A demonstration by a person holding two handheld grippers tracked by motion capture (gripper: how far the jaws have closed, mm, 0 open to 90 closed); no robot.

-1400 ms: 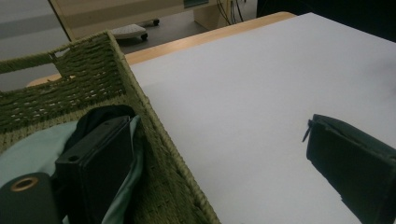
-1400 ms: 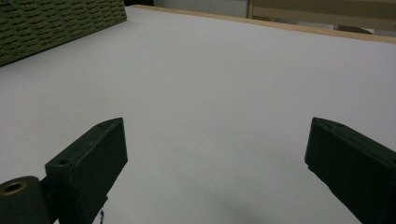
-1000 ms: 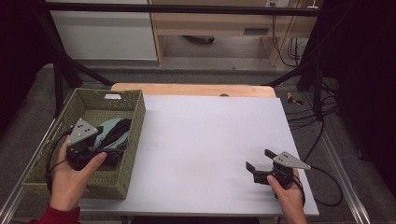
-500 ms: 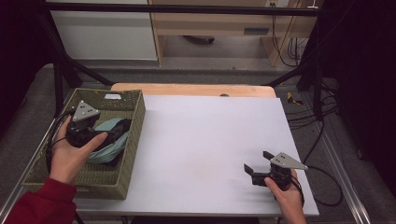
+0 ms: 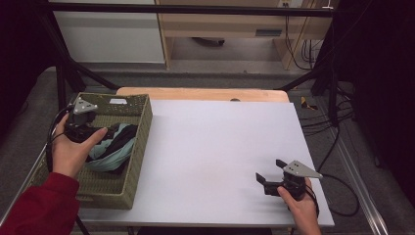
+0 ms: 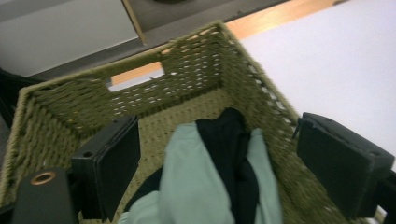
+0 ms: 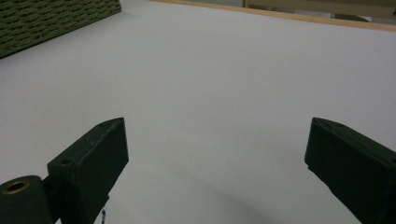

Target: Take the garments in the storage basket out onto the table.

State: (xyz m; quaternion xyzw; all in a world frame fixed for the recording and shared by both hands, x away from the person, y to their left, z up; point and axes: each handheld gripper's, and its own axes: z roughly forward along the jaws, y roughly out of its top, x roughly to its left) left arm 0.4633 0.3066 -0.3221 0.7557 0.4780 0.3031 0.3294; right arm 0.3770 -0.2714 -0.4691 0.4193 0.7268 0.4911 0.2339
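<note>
Mint-and-black cloth (image 6: pixel 212 172) bunched in the woven basket (image 6: pixel 196 70) just below and ahead of the left gripper (image 6: pixel 224 154), jaws spread wide either side of it, gripping nothing, right gripper (image 7: pixel 215 163) well apart over the bare white table (image 7: pixel 224 74), wide open, empty

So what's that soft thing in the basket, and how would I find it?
Start at the white table and look to its left edge, where a green woven basket sits. Inside it lies a bundle of cloth, with the left gripper standing open over it. It is the one soft thing there, pale mint green mixed with black folds.
</note>
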